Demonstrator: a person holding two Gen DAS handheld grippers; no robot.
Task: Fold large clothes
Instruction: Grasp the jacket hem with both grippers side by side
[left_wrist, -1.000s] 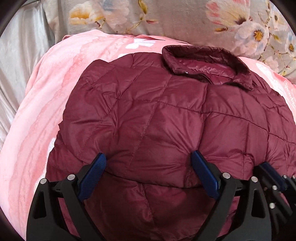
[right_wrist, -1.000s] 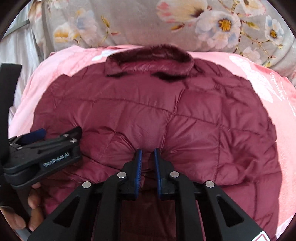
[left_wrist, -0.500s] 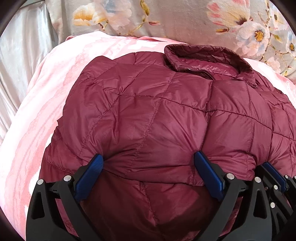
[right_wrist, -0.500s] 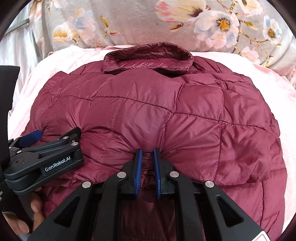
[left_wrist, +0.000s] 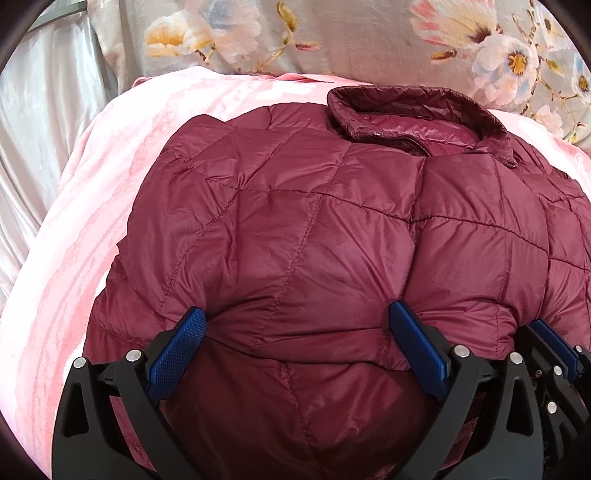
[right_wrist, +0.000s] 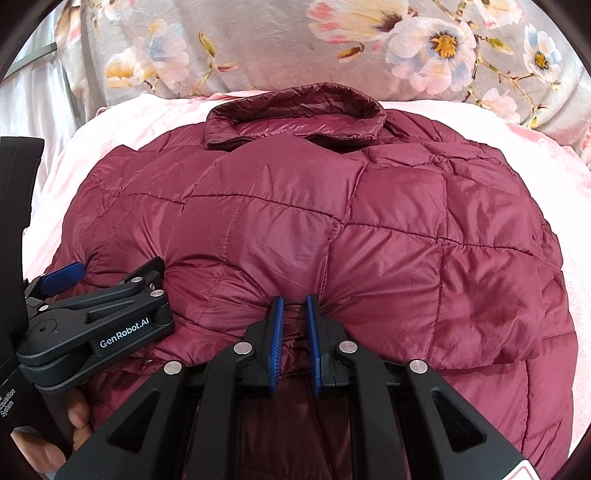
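One puffy jacket (left_wrist: 332, 258) is lying on the pink bed (left_wrist: 74, 258); the left tongs (left_wrist: 295, 350) are gaping wide around its folded edge. The right tongs (right_wrist: 294, 325) are pinching that soft, slippery, light edge.

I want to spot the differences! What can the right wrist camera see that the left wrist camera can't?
Only the right wrist view shows the person's hand holding the left gripper from the side, and the right gripper pinching a fold of the jacket. Only the left wrist view shows the left gripper's wide-open blue pads resting against the folded edge, plus the shiny grey curtain. Both show the maroon quilted jacket with its collar, the pink blanket and the flowered cover behind.
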